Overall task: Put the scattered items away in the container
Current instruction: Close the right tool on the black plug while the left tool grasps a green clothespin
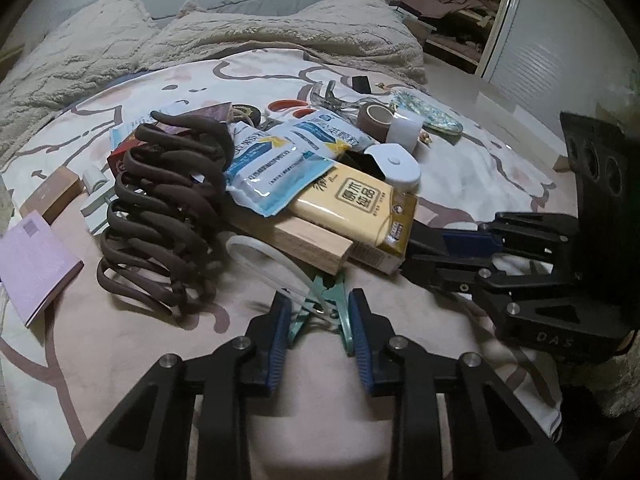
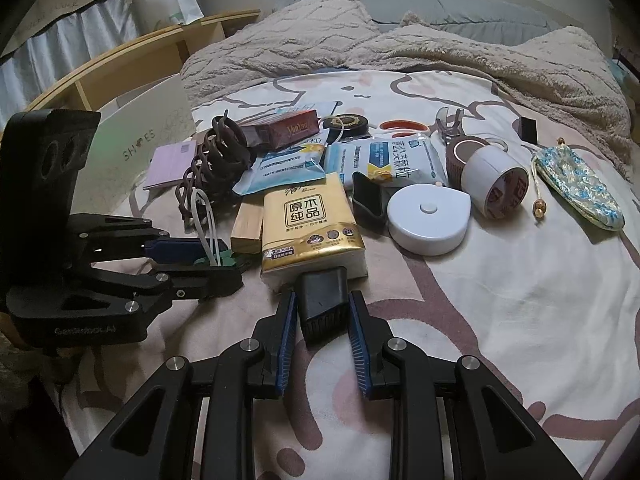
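Scattered items lie on a printed bedsheet (image 2: 500, 280). My left gripper (image 1: 320, 312) has its jaws around a green clip (image 1: 320, 312) with a clear plastic loop (image 1: 264, 256); it also shows in the right wrist view (image 2: 216, 258). My right gripper (image 2: 322, 306) straddles a black wedge-shaped cap (image 2: 322, 300) lying against a yellow tissue pack (image 2: 310, 224); the pads stand slightly apart from it. The right gripper shows in the left wrist view (image 1: 424, 260) beside the tissue pack (image 1: 356, 208). A white shoe box (image 2: 148, 136) stands at the bed's left edge.
A brown claw hair clip (image 1: 168, 216), wood block (image 1: 308, 244), blue wipe packets (image 1: 276, 168), white round device (image 2: 430, 218), tape rolls (image 2: 496, 184), brocade pouch (image 2: 580, 184), red box (image 2: 280, 130) and pink notebook (image 1: 32, 256) crowd the sheet. A beige blanket (image 2: 400, 44) lies behind.
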Demonstrator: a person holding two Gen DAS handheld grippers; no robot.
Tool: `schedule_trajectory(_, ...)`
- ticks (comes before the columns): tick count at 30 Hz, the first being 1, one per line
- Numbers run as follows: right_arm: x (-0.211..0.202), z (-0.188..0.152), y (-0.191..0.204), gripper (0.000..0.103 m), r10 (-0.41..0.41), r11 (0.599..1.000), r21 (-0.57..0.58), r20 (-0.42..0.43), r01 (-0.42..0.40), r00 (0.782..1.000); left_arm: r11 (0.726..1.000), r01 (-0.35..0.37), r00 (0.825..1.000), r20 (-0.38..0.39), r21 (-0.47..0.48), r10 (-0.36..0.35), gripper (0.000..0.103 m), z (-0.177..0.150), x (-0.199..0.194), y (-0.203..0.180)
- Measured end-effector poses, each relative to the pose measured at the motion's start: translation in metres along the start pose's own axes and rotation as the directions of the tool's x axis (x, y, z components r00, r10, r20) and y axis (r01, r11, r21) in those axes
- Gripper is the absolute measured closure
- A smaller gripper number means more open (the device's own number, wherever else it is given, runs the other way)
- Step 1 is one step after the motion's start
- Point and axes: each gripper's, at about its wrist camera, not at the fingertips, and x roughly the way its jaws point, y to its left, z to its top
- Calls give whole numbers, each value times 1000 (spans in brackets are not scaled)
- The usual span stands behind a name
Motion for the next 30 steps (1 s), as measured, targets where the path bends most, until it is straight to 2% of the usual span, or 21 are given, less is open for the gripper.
schedule_trajectory(6,0,0,1,76,-9,1000,-5,4,9,1000,999,-28,999,-28,36,29,74,-8,-4,-11)
schedule_trajectory(13,0,-1,3,76,-20,1000,-8,1,20,1000,988,-106,993,-37,116,111,73,-17,-5,-26)
schedule_trajectory(21,0,-1,2,76,-20,1000,-6,1,20,1000,995,-81,993,-79,65,86,68,-17,-6,-19)
schedule_trajectory(27,0,-1,3,76,-22,1000,-7,1,22,1000,992,-107,992,-68,65,111,68,-20,-5,-24)
schedule_trajectory(30,0,-1,3,76,-22,1000,-6,1,22,1000,993,-105,993,-46,58,108,72,-21,-5,-24)
